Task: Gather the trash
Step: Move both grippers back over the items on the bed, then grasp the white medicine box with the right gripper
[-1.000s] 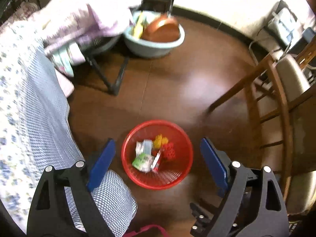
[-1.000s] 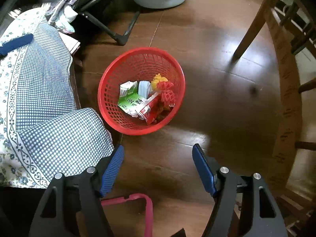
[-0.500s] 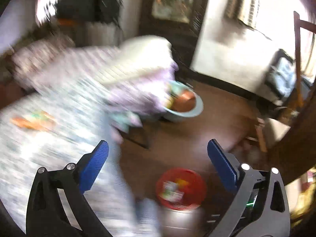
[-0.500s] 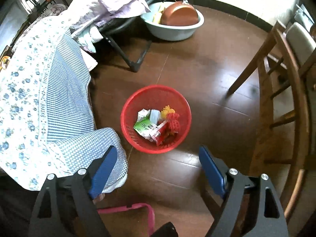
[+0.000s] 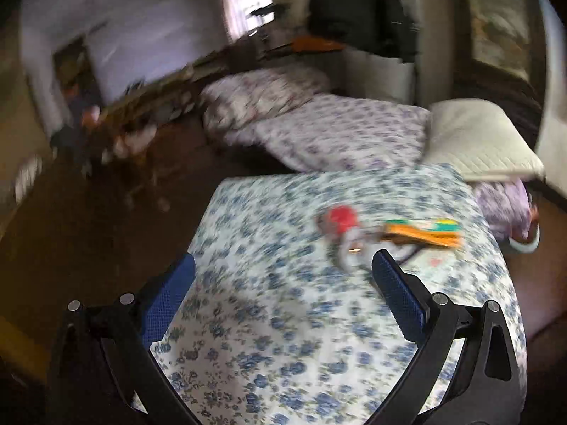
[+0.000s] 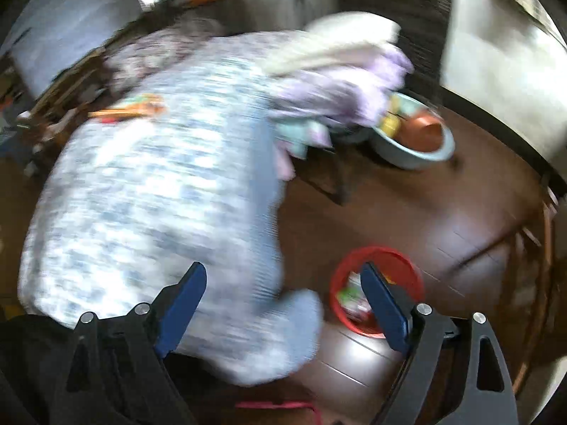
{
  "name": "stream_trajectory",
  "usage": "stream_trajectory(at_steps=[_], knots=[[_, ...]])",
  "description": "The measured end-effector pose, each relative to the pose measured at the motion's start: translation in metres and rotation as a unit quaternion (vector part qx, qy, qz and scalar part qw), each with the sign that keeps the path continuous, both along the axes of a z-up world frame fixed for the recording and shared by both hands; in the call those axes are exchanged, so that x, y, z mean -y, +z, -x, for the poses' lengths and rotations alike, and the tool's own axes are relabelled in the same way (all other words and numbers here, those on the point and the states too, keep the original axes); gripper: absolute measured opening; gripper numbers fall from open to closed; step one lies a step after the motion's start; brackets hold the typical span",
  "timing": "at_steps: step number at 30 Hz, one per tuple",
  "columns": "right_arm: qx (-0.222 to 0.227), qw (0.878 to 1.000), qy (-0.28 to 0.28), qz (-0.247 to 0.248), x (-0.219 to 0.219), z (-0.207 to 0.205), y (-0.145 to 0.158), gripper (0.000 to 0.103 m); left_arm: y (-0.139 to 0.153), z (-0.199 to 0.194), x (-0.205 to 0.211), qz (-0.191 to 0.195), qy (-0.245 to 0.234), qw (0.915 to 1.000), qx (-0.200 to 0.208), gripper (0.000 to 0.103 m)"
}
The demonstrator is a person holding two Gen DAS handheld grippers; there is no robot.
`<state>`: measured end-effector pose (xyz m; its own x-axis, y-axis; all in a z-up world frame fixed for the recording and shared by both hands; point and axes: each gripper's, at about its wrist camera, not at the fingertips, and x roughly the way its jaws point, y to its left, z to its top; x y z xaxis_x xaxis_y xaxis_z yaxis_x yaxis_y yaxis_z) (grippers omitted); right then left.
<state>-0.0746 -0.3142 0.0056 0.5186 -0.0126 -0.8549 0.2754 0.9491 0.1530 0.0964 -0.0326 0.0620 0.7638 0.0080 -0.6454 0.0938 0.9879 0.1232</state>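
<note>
On the blue-flowered bedspread (image 5: 301, 304) a round red piece of trash (image 5: 339, 220) lies just left of a flat orange-and-green wrapper (image 5: 423, 232). A cream quilted pillow (image 5: 478, 141) sits behind them. On the floor right of the bed stands the red mesh plastic basket (image 6: 407, 269) with wrappers inside; a pale blue plastic basin (image 6: 421, 156) lies beyond it.

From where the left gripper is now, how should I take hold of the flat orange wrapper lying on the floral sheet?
Grip the orange wrapper across its narrow width, near the middle, coming down from above. It lies flat and long on the floral sheet, so only its thin edges offer a pinch. The left gripper is open and empty. Blur hides finer detail.
</note>
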Motion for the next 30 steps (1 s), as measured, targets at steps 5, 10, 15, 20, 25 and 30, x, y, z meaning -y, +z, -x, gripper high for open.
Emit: stream_trajectory(at_steps=[5,10,15,20,25,30], knots=[[0.04,0.997,0.061,0.002,-0.062,-0.054,0.03,0.092,-0.013,-0.024,-0.038,0.081,0.032,0.996,-0.019,0.096],[0.082,0.995,0.056,-0.025,-0.109,-0.116,0.046,0.093,-0.006,-0.02,-0.054,0.095,0.05,0.9942,-0.008,0.096],[0.089,0.996,0.023,-0.002,-0.132,-0.167,0.046,0.094,-0.004,-0.025,-0.07,0.096,0.067,0.9931,-0.006,0.096],[0.067,0.997,0.03,0.012,-0.138,-0.177,0.014,0.094,-0.008,-0.03,-0.085,0.135,0.071,0.9879,-0.027,0.096],[0.038,0.999,0.017,0.025,-0.141,-0.193,-0.001,0.094,-0.009,-0.031,-0.085,0.14,0.073,0.9871,-0.03,0.096],[-0.002,0.999,-0.032,0.017,-0.148,-0.219,-0.018,0.094,-0.008,-0.029,-0.077,0.125,0.063,0.9899,-0.025,0.096]])
